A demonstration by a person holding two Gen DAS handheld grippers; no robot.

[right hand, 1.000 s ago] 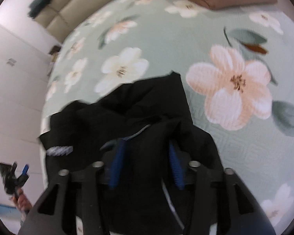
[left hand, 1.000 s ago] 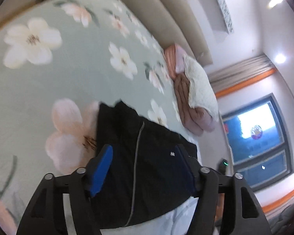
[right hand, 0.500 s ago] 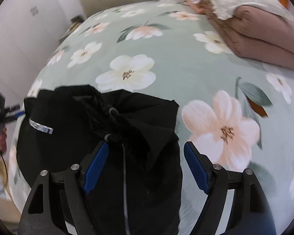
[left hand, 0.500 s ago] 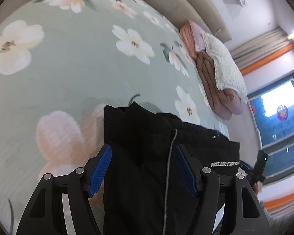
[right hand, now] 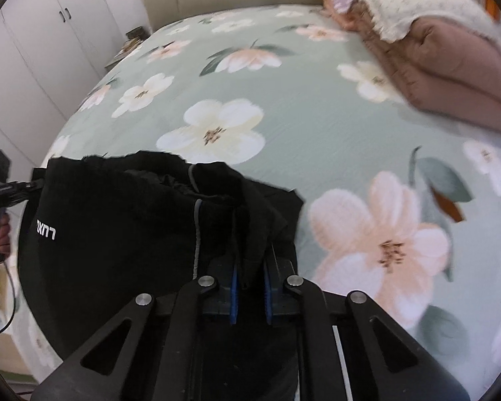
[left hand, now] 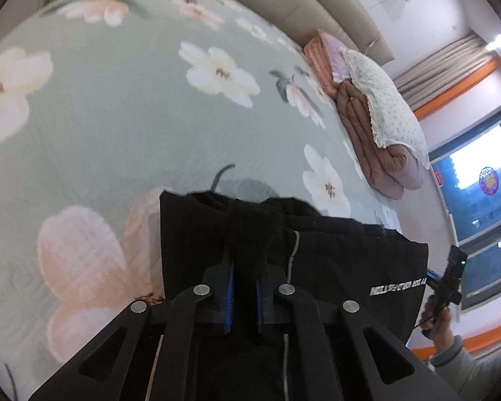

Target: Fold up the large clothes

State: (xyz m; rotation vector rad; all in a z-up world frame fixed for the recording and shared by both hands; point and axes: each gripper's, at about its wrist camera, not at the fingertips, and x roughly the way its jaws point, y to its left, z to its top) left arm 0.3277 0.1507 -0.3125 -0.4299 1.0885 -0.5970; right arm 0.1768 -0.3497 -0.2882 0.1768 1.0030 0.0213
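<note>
A black garment (left hand: pixel 334 254) with white lettering and a grey cord lies bunched on the floral bedspread (left hand: pixel 123 127). My left gripper (left hand: pixel 244 280) is shut on a raised fold of its black fabric, pinched between the blue pads (left hand: pixel 229 287). In the right wrist view the same garment (right hand: pixel 117 220) spreads to the left. My right gripper (right hand: pixel 250 284) is shut on another dark fold, near the garment's right edge. The fabric under both grippers is hidden by their frames.
A folded brown quilt (left hand: pixel 377 147) with a white pillow (right hand: pixel 400 3) lies along the bed's far right side, before a beige headboard (left hand: pixel 317 3). A hand (left hand: pixel 441 320) holds a black device (right hand: pixel 3 193) at the garment's lettered edge. White wardrobe doors (right hand: pixel 50 26) stand at the left.
Both grippers stood open over the garment before; now each has closed on a fold of it. The left one came forward and lower over the garment.
</note>
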